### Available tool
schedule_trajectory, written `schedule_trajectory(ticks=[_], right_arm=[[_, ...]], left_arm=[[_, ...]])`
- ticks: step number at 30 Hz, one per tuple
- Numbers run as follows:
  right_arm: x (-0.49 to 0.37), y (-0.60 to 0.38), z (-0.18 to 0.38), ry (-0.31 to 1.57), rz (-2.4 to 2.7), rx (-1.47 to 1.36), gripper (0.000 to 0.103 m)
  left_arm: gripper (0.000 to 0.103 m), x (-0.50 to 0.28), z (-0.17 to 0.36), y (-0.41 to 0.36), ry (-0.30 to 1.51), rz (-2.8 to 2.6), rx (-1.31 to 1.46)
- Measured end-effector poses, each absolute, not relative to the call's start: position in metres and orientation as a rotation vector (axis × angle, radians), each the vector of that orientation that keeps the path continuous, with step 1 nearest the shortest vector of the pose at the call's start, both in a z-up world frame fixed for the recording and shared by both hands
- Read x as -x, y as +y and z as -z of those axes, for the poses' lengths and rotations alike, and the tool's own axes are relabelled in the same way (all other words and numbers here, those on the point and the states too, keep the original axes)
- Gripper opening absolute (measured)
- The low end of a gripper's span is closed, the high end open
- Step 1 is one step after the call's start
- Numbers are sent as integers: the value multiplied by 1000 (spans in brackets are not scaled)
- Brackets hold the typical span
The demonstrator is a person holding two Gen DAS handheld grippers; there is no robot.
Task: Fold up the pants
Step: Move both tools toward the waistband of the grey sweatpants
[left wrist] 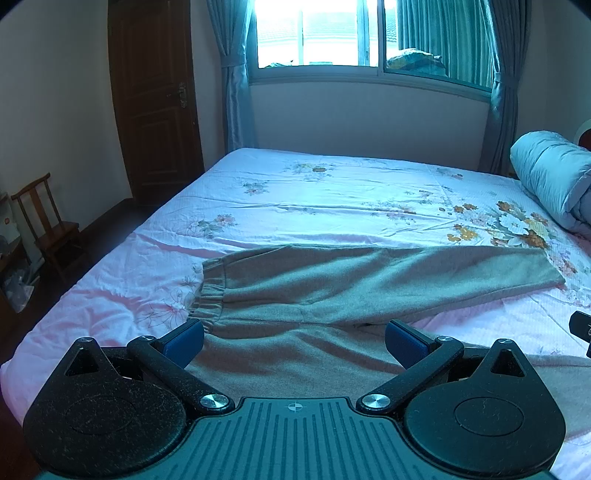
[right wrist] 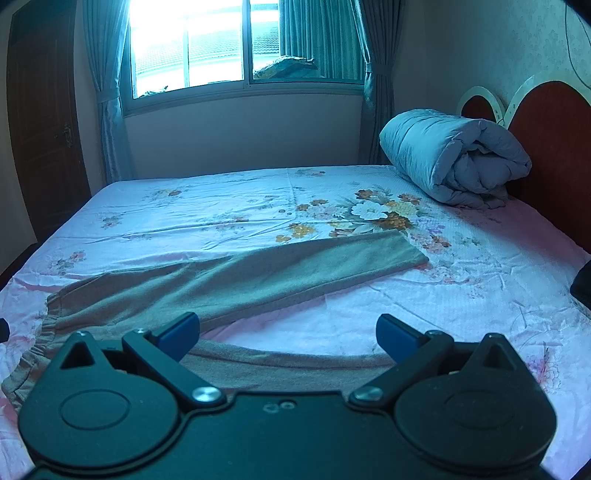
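Note:
Grey-green pants (left wrist: 351,280) lie flat on the floral bed sheet (left wrist: 314,192), elastic waistband (left wrist: 208,295) to the left and legs stretching right. My left gripper (left wrist: 293,341) hovers open just above the near leg by the waistband, blue pads wide apart, nothing between them. In the right wrist view the pants (right wrist: 236,280) spread in a V, the far leg ending at its hem (right wrist: 410,251). My right gripper (right wrist: 288,336) is open over the gap between the legs, holding nothing. The near leg runs under it.
A rolled grey quilt (right wrist: 454,158) rests at the head of the bed against a red-brown headboard (right wrist: 546,147). A window with curtains (left wrist: 317,33) is behind the bed. A dark door (left wrist: 155,99) and a small wooden chair (left wrist: 48,225) stand to the left.

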State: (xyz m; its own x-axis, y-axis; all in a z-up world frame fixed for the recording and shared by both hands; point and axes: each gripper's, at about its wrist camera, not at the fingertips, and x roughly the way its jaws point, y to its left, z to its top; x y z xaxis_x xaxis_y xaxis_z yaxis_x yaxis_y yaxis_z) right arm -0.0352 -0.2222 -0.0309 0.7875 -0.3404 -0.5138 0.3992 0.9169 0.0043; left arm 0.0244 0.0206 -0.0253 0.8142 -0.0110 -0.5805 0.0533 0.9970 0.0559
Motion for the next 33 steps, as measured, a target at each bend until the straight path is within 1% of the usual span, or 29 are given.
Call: schedule_trajectory(ticks=[22,33], right_arm=[[27,-226,39,552,377,-109,97],[12,-222,43,560,290,-77,97]], left_arm=[[103,-39,37,22,656,45,-73],[103,-61,53,33,686,50,-94]])
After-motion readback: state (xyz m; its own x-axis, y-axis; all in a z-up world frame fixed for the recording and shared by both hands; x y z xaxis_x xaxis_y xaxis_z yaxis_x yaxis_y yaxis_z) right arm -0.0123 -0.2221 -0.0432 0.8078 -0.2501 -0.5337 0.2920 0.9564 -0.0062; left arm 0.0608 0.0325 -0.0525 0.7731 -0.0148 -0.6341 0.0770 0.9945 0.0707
